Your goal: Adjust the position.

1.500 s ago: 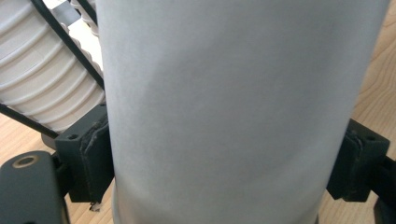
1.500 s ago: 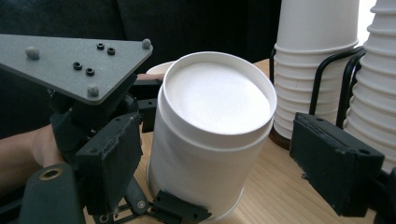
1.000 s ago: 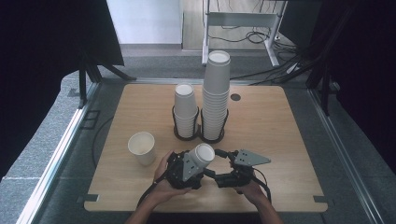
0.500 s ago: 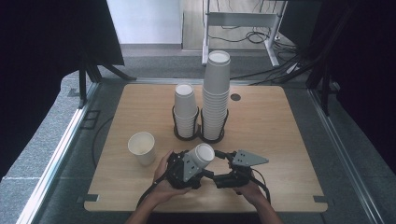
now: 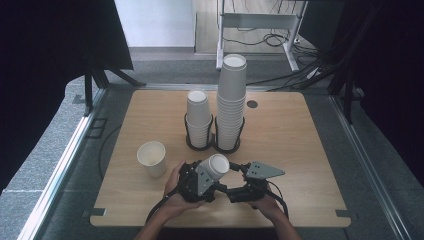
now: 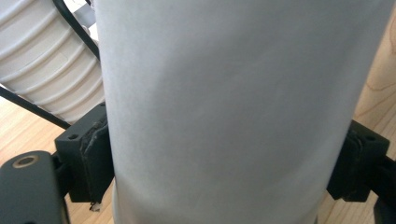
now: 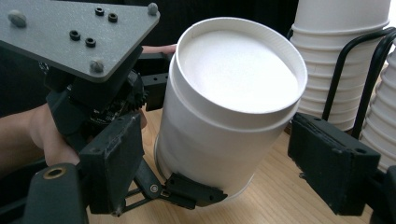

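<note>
A white paper cup [image 5: 218, 165] is tilted above the near middle of the wooden table [image 5: 300, 150]. My left gripper [image 5: 210, 175] is shut on it. In the left gripper view both pads [image 6: 95, 158] press the cup's wall [image 6: 233, 102]. My right gripper [image 5: 235, 172] faces the cup from the right. In the right gripper view the cup's recessed base [image 7: 238, 70] points at the camera, and the right gripper [image 7: 215, 163] stands open with one jaw on each side of that base. I cannot see either pad pressing the cup.
A loose paper cup [image 5: 151, 157] stands upright to the left. Behind the hands, a short cup stack [image 5: 198, 112] and a tall cup stack [image 5: 232, 100] sit in black wire holders [image 5: 200, 142]. Dark curtains flank the table.
</note>
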